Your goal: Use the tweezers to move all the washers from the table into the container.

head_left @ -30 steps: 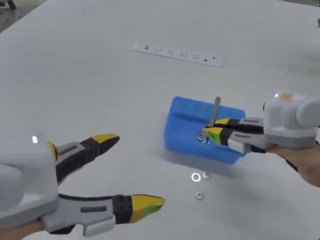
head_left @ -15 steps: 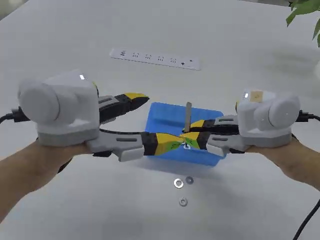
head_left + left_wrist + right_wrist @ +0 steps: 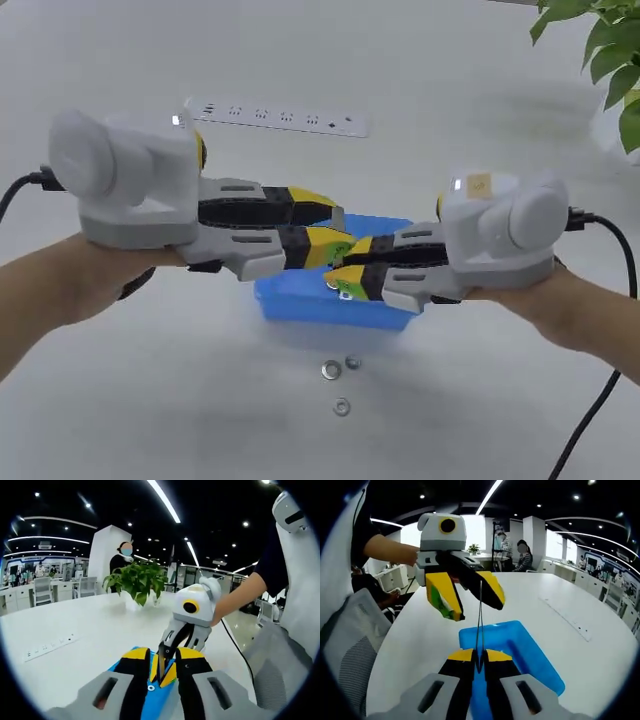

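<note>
Clamping the thin metal tweezers (image 3: pixel 480 625), whose length points between the parted jaws of the left tool (image 3: pixel 475 607), the closed right tool (image 3: pixel 479 656) hovers above the blue plastic container (image 3: pixel 330 305), with three steel washers (image 3: pixel 331 371) on the white bench (image 3: pixel 180 420) just nearer the person.

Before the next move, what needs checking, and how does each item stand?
1. Right gripper shut on tweezers: ok.
2. Left gripper, fingers open either side of tweezers: ok.
3. Container beneath both grippers: ok.
4. All washers in container: not ok, three lie on the table.
5. Washer between tweezer tips: cannot tell.
</note>
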Demonstrator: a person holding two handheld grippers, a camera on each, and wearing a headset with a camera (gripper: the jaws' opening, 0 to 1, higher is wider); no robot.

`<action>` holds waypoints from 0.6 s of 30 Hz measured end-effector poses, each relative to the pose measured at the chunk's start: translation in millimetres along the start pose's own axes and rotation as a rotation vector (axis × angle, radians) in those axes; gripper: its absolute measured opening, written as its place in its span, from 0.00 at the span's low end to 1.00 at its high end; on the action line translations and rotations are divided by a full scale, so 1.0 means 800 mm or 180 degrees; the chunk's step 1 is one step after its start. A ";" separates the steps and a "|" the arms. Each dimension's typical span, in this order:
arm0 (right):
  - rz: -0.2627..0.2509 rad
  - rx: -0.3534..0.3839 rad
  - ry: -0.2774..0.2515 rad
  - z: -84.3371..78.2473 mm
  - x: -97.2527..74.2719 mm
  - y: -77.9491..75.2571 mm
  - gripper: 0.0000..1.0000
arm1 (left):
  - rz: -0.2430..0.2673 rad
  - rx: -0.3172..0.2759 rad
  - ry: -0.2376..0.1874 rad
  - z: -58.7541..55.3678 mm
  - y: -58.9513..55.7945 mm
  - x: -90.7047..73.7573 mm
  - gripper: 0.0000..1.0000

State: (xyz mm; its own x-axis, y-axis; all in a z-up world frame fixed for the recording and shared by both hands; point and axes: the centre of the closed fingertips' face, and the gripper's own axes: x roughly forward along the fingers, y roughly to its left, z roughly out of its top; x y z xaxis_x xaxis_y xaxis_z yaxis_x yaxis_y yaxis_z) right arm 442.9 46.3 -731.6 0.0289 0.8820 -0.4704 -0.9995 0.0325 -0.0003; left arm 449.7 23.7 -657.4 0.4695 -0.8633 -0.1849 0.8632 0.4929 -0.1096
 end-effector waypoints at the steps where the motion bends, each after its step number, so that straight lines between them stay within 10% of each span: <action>1: 0.0007 -0.0017 0.0013 -0.001 0.000 0.001 0.08 | -0.0038 0.0017 -0.0001 0.001 -0.002 0.000 0.22; 7: 0.0034 -0.0064 0.0011 0.002 0.002 0.005 0.08 | -0.0138 0.0248 0.0058 0.003 -0.012 0.001 0.08; 12: -0.0037 -0.0198 0.0063 0.005 0.003 0.004 0.10 | -0.0076 0.0799 0.0214 0.003 -0.018 0.003 0.05; 18: -0.0143 -0.0371 0.0124 0.012 0.001 0.002 0.12 | -0.0036 0.0848 0.0194 0.009 -0.018 0.001 0.04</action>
State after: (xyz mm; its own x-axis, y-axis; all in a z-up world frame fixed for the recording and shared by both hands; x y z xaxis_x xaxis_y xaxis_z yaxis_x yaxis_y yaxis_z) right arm 441.4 51.9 -723.5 0.0753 0.8618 -0.5016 -0.9922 0.0148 -0.1236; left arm 438.8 15.0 -649.3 0.4545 -0.8566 -0.2445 0.8905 0.4304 0.1474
